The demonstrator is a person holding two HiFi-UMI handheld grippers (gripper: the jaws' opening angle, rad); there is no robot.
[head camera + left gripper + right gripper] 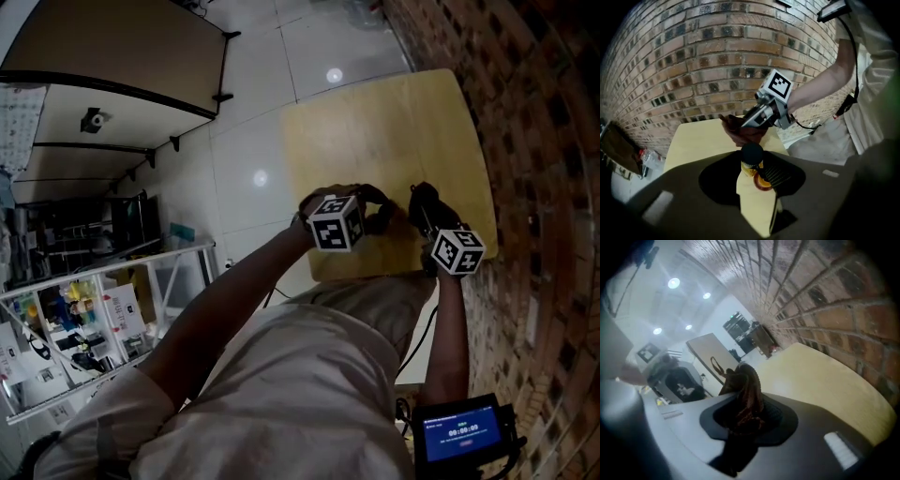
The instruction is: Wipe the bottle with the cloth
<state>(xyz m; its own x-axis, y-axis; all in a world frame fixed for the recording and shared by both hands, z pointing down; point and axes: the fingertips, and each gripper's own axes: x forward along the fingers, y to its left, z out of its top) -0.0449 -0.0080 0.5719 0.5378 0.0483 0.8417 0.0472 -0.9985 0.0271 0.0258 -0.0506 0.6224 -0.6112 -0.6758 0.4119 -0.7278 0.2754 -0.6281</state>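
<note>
Bottle [751, 164]: small, black cap, yellow-orange body. Held up over the near edge of the table [375, 122], not standing on it, and tilted.
Left gripper [752, 172]: jaws part-way closed with the bottle's body pinched between them. Grip looks firm, cap end pointing away toward the cloth.
Cloth [745, 390]: dark reddish-brown, bunched into a loose wad. In the left gripper view it sits just beyond the bottle's cap.
Contact: cloth and cap are very close, possibly touching. The angle is poor and I can't say for certain.
Right gripper [747, 420]: jaws clamped on the cloth, with the wad sticking out past the tips and a tail hanging below.
Brick wall [717, 56]: runs along the table's right side, close to the right gripper.
Done so far: both items are picked up and brought together above the table.
Left to do: in my judgement, most of the rubbing. The body sits inside the jaws, so only cap and shoulder are reachable without regripping or turning.
</note>
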